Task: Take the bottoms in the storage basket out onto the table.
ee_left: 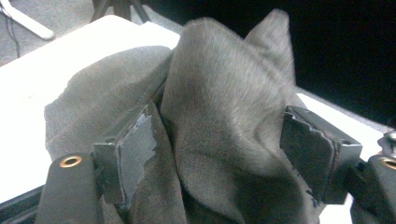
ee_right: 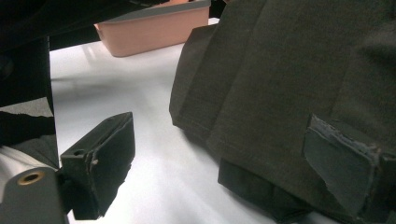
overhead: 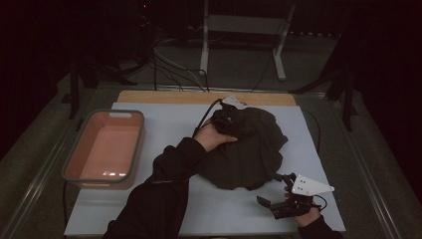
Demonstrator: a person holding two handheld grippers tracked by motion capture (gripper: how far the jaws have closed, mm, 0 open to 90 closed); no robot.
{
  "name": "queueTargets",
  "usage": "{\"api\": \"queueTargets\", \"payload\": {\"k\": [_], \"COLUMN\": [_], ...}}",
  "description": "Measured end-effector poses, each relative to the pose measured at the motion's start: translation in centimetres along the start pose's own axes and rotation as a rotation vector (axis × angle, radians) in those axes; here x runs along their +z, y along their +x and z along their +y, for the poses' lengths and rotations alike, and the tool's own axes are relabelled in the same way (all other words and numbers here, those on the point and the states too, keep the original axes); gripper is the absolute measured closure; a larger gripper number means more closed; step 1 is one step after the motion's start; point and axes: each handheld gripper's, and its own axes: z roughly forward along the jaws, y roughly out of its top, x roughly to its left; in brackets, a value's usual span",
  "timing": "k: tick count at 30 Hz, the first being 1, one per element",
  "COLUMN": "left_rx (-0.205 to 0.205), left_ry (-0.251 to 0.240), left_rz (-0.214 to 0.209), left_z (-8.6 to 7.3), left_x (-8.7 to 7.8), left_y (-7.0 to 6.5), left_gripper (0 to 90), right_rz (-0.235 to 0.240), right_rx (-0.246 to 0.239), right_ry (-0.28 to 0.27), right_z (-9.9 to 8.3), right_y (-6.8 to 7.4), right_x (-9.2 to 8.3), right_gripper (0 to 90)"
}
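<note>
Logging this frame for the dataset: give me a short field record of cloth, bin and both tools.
surface: white table top
cloth: dark garment, bunched in a heap right of centre
bin: pink tub, left of the cloth, nothing seen inside
left tool: at the heap's far top, jaws apart, a raised fold between them, pads not pressing it
right tool: at the cloth's near right edge, jaws apart, gripping nothing

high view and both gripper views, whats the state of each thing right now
dark cloth: crumpled in a heap on the white table, a fold standing up between the left jaws
pink bin: upright, empty
left hand-held gripper: jaws apart, a cloth fold between them
right hand-held gripper: open, holding nothing, at the cloth's near edge
</note>
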Motion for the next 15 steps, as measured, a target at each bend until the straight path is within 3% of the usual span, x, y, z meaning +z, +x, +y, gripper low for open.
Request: {"api": "queueTargets", "payload": {"k": [7, 15], "left_rx": [-0.013, 0.01], "left_ry": [-0.014, -0.008], "left_rz": [0.026, 0.034], "left_z": [0.5, 0.5], "left_x": [-1.9, -3.6], "left_y": [0.0, 0.3], "left_gripper": [16.1, 6.0], "right_rz": [-0.007, -0.007], "right_rx": [0.0, -0.002], "right_ry": [0.006, 0.006], "right_z": [0.0, 0.0], "right_y": [0.0, 0.0], "right_x": [-0.1, -0.1], "right_gripper": [9.9, 9.9]}}
